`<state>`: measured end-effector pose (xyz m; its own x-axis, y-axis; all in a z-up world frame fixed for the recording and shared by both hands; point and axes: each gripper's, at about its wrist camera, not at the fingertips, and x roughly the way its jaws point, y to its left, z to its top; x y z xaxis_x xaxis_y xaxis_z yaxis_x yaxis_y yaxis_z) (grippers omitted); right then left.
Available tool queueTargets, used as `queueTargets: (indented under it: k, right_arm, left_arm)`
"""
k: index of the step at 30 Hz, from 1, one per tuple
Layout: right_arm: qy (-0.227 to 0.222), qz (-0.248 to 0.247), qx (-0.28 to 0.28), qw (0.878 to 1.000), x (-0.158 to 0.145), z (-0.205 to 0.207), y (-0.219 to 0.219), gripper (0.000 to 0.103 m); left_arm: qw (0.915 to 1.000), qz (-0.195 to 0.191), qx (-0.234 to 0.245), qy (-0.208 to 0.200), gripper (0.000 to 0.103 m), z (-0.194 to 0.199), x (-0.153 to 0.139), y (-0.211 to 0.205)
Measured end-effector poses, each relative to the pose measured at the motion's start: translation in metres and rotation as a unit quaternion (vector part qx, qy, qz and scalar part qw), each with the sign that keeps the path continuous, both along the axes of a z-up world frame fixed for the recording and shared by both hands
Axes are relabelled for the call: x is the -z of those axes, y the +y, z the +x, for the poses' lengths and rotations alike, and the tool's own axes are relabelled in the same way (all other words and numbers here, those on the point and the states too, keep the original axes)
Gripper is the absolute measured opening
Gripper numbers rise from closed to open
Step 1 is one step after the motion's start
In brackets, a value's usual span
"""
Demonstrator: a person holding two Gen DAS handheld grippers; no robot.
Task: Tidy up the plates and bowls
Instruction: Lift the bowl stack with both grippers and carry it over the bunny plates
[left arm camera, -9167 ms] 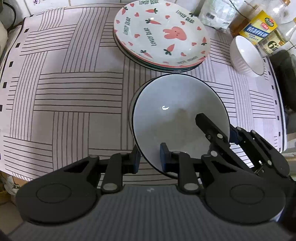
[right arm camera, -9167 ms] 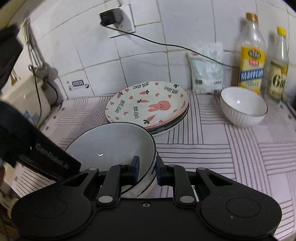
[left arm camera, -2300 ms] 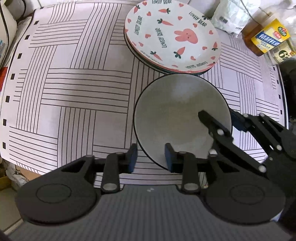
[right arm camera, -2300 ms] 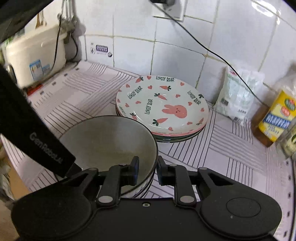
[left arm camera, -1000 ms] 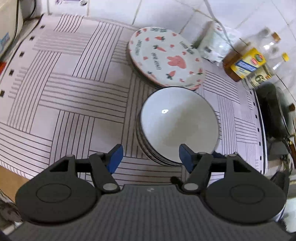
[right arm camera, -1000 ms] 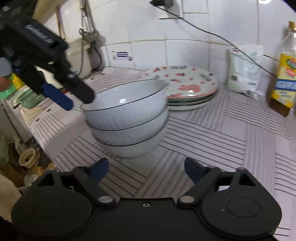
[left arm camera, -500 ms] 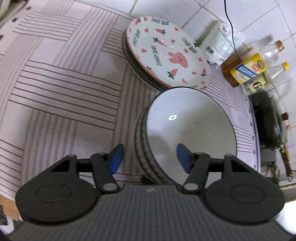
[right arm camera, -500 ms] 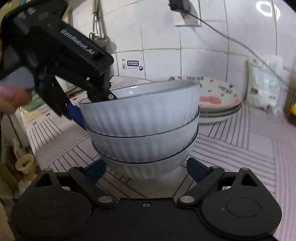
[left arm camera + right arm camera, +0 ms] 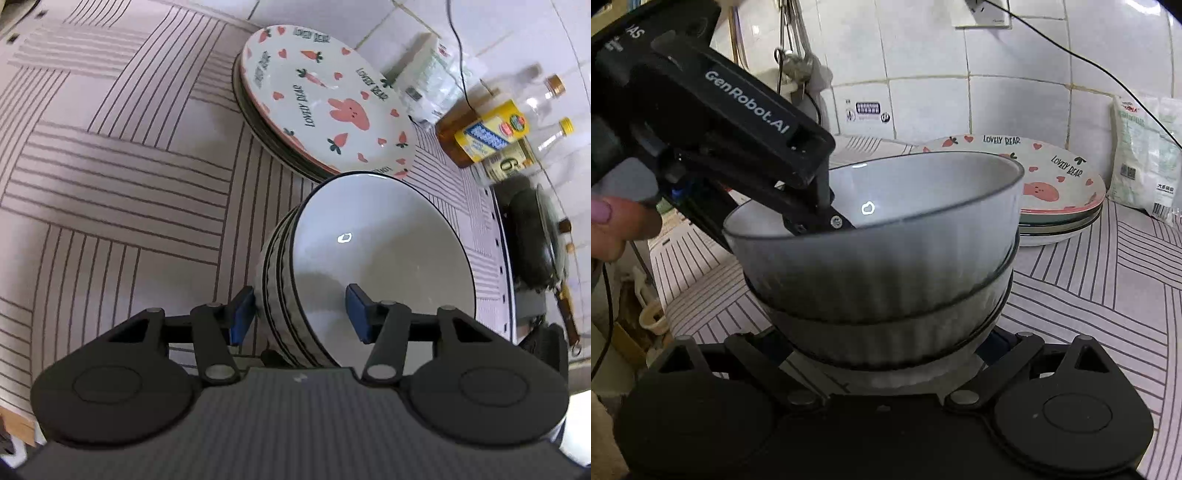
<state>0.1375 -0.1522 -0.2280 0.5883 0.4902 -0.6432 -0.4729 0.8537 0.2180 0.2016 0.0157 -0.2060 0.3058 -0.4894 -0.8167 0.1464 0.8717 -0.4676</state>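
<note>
Soft indoor light, small glare spot inside the top bowl, fisheye-bent edges, slight blur.

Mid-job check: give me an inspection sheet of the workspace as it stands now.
Surface: striped mat over the counter.
Job's things: bowl stack nested; plate stack behind it.
Clutter: oil bottles, white bag, dark pan.
Grippers: left gripper open, straddling the bowl stack's rim; right gripper open wide around the stack's base, fingertips hidden.
Cables: black cord from wall outlet.
Surroundings: tiled wall.
</note>
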Motion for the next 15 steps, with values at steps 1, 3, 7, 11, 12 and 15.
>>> queueTargets:
  k: [1,3,7,11,12,15]
  right_arm:
    - [0.0,0.003,0.005,1.0,0.0,-0.001,0.001,0.099]
    - [-0.004,0.001,0.01,1.0,-0.002,-0.003,0.004,0.099]
    - [-0.011,0.002,0.022,1.0,-0.006,-0.006,0.005,0.099]
    - [-0.026,0.004,0.027,0.999,-0.019,-0.004,-0.002,0.099]
    - [-0.031,0.003,0.027,0.999,-0.022,-0.004,-0.003,0.099]
    - [-0.04,0.008,0.032,0.999,-0.035,0.0,-0.009,0.099]
  left_arm:
    - [0.9999,0.007,0.006,-0.006,0.052,-0.001,-0.002,-0.002]
    - [0.9997,0.014,0.015,-0.013,0.052,-0.002,-0.007,-0.004]
    - [0.9985,0.029,0.039,-0.024,0.052,-0.001,-0.019,-0.009]
    - [0.9974,0.033,0.053,-0.036,0.052,0.001,-0.037,-0.015]
    - [0.9972,0.032,0.055,-0.039,0.052,0.002,-0.042,-0.016]
    - [0.997,0.027,0.054,-0.048,0.052,0.006,-0.055,-0.017]
